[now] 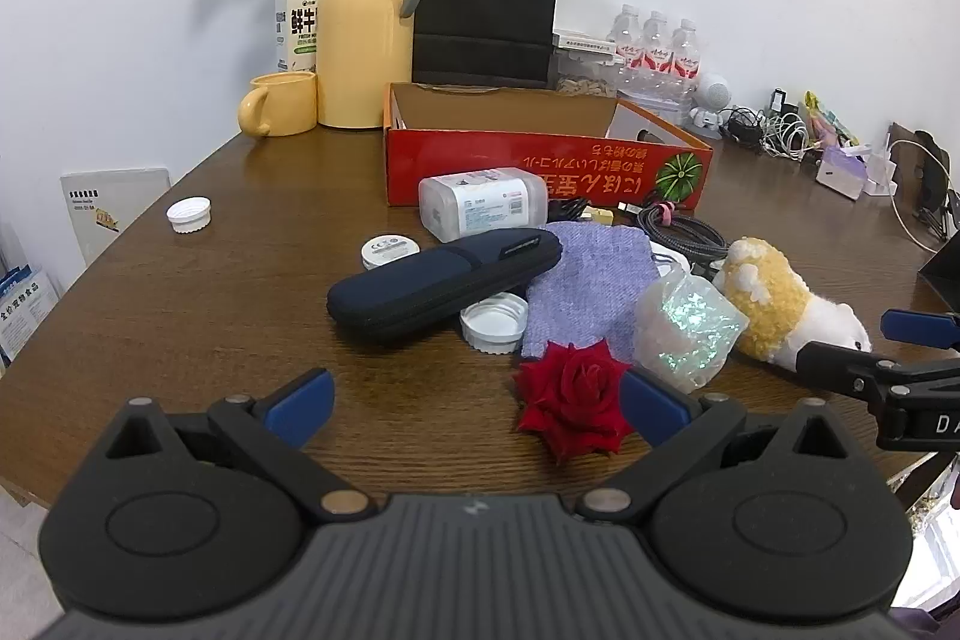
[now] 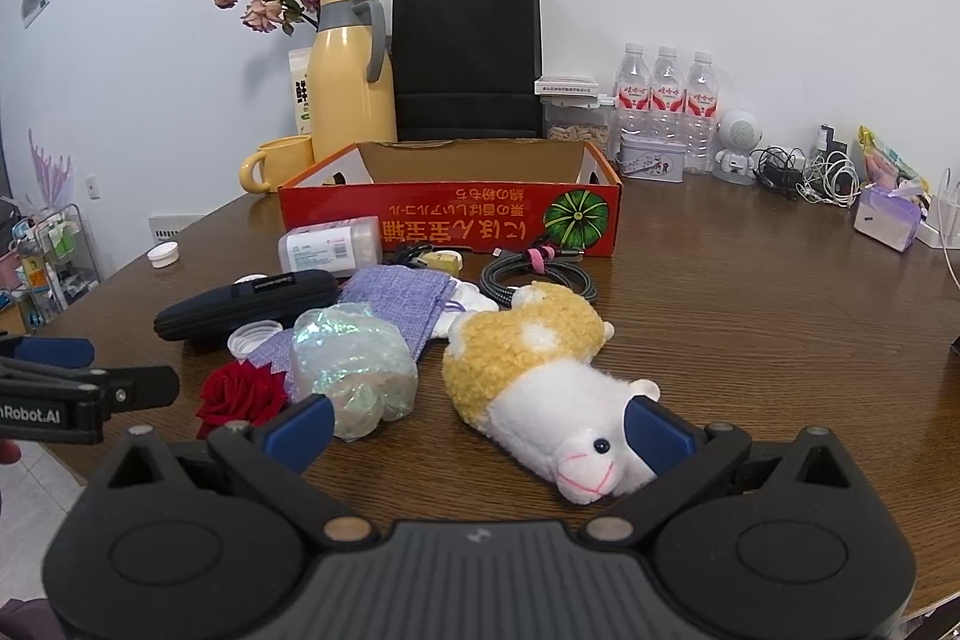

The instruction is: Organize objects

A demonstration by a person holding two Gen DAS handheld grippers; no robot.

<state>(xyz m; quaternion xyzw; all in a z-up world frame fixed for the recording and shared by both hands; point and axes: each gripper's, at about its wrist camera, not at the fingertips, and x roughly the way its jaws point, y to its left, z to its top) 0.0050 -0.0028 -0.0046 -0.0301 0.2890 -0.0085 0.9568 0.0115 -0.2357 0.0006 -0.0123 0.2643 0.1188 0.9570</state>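
Observation:
A red cardboard box (image 1: 540,172) (image 2: 450,214) stands open and looks empty beyond a heap of loose items. In the heap lie a dark zip case (image 1: 444,283) (image 2: 246,301), a lilac cloth (image 1: 591,280), a clear plastic case (image 1: 483,202), a shiny bag (image 1: 690,331) (image 2: 354,361), a red rose (image 1: 570,400) (image 2: 240,394), a coiled cable (image 2: 540,274) and a yellow-white plush animal (image 1: 780,301) (image 2: 540,370). My left gripper (image 1: 477,409) is open, the rose by its right finger. My right gripper (image 2: 480,430) is open, the plush's head between its fingers.
A yellow jug (image 1: 366,22), a yellow mug (image 1: 279,103), a milk carton (image 1: 297,22), dried roses and a black paper bag (image 1: 486,4) stand at the back. Water bottles (image 2: 666,100), a tin, chargers and tissues line the back right. White lids (image 1: 189,214) (image 1: 492,322) lie on the wooden table (image 1: 240,292).

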